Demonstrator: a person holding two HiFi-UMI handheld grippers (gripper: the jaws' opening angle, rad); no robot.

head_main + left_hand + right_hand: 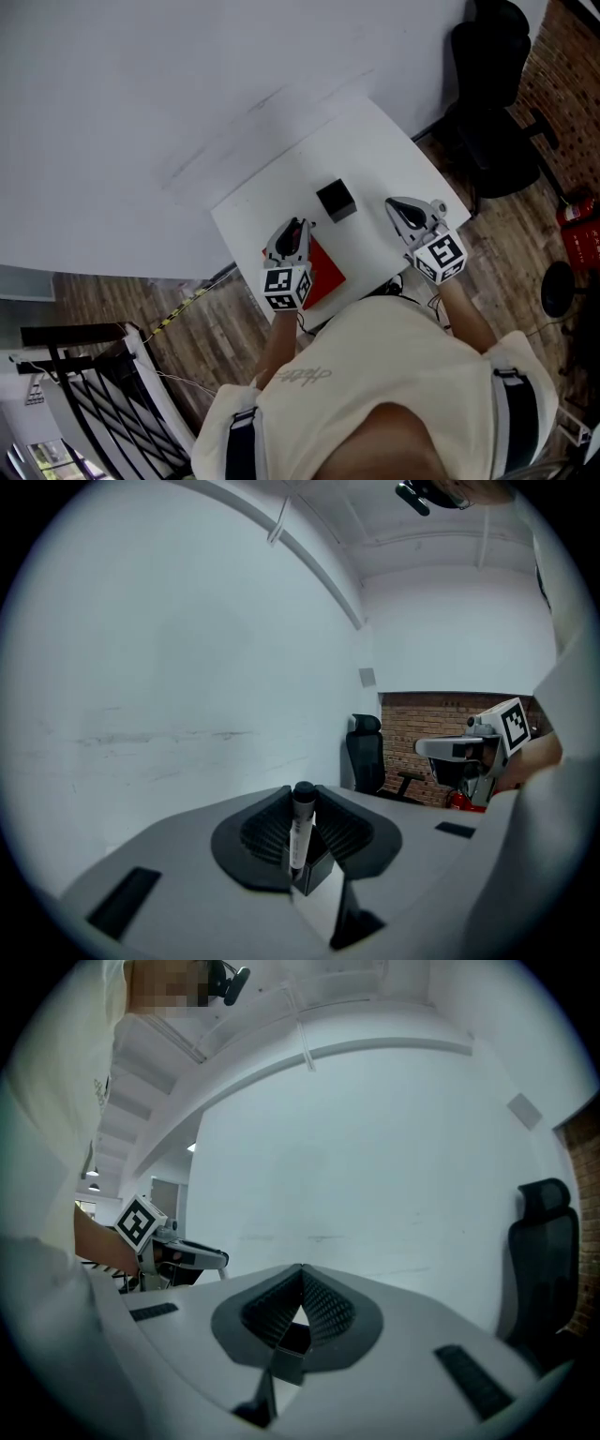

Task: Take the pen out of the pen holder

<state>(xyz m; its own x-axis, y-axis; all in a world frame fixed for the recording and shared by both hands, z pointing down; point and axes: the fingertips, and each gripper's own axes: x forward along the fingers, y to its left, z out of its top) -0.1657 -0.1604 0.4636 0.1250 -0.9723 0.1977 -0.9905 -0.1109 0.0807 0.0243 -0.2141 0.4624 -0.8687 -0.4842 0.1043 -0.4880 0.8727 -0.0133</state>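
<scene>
White table (375, 141), left claw (302, 799) gripping pen (299, 841)

White table (375, 150) with a red flat pad (326, 270) at its near edge. Black office chair (492, 112) by the brick wall (570, 89). Wood floor (511, 234).

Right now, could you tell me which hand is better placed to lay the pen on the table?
Left. The left tongs grip the pen upright, seemingly clear of the black holder; the right tongs are shut and empty.
</scene>
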